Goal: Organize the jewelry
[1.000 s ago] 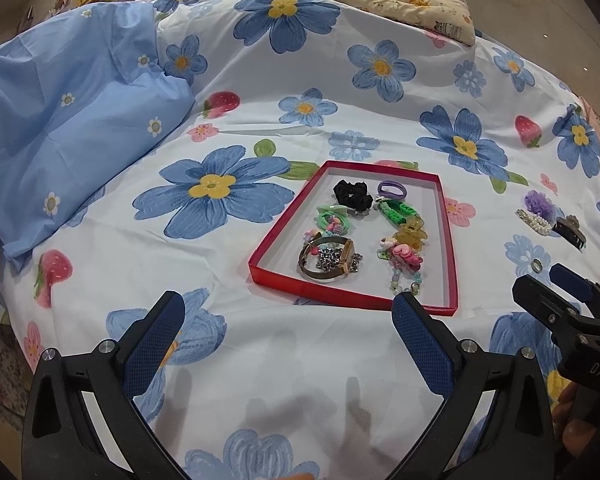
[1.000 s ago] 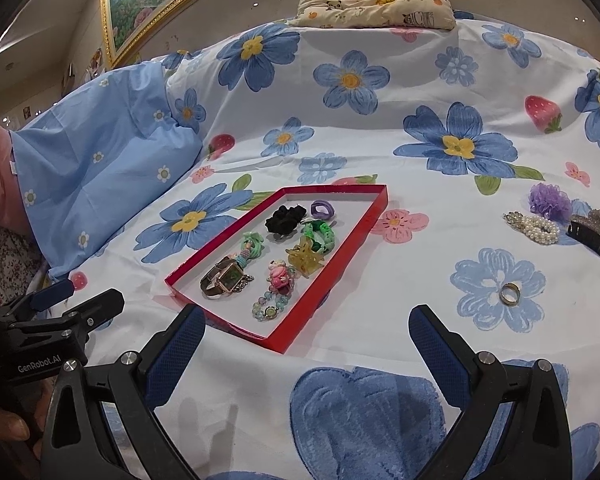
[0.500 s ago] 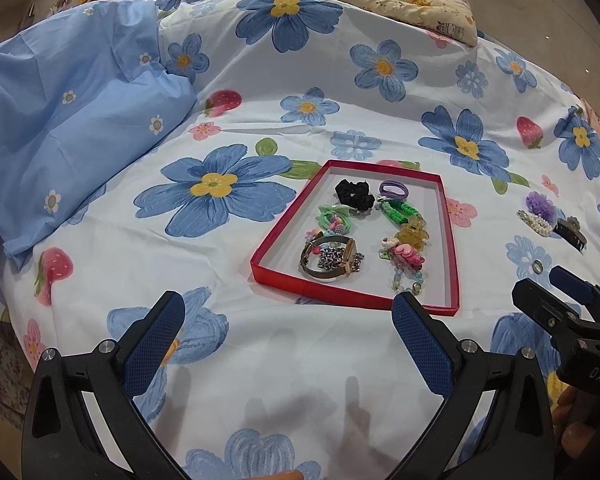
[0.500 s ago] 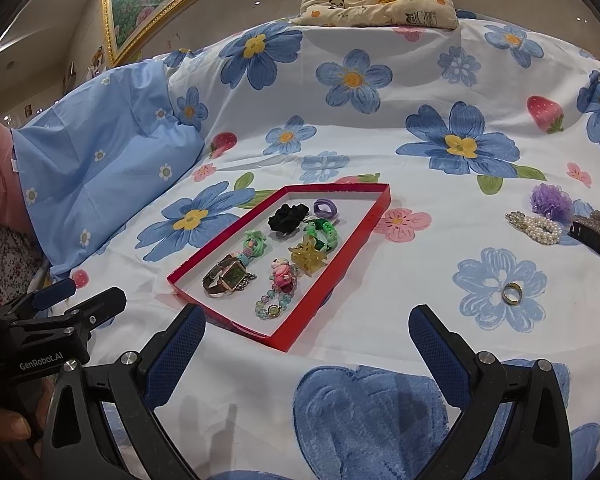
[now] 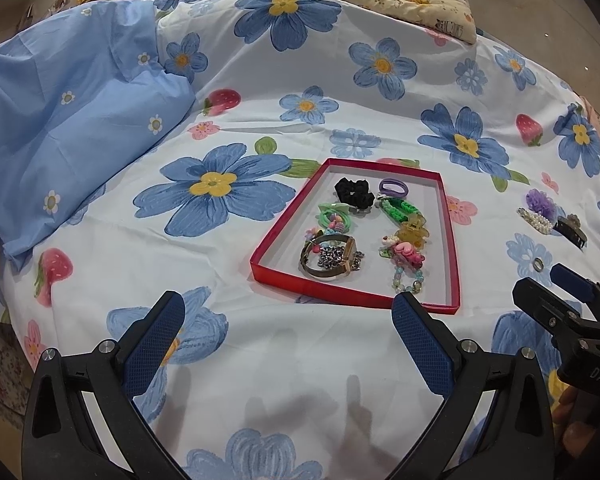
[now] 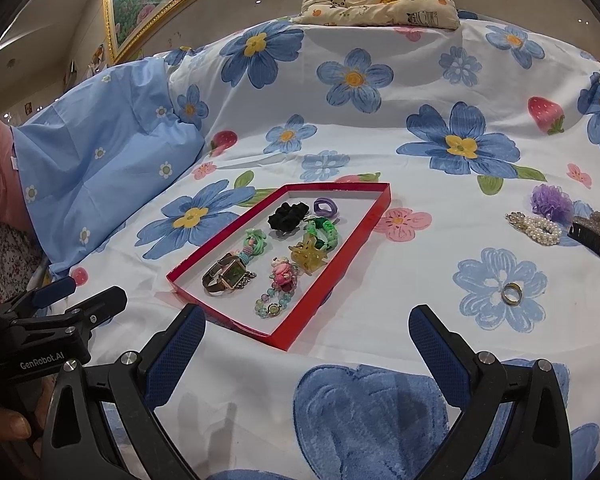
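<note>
A red tray [image 5: 453,248] [image 6: 346,250] lies on the flowered bedsheet and holds several pieces: a watch [image 6: 225,277], a black scrunchie [image 5: 354,192], a yellow claw clip [image 6: 309,255], a bead bracelet [image 6: 274,305]. To its right on the sheet lie a gold ring [image 6: 512,293] [image 5: 537,265], a pearl clip [image 6: 536,229], a purple scrunchie [image 6: 550,200] and a dark claw clip [image 6: 592,234]. My left gripper [image 5: 288,320] is open and empty, short of the tray's near edge. My right gripper [image 6: 306,330] is open and empty, near the tray's near right corner.
A light blue pillow [image 5: 68,120] lies at the left. A folded panda-print cloth [image 6: 380,0] lies at the far end of the bed. A framed picture [image 6: 148,0] hangs on the wall behind. The bed edge drops off at the left.
Both views have shifted very slightly; the grippers stay open and nothing on the bed has moved.
</note>
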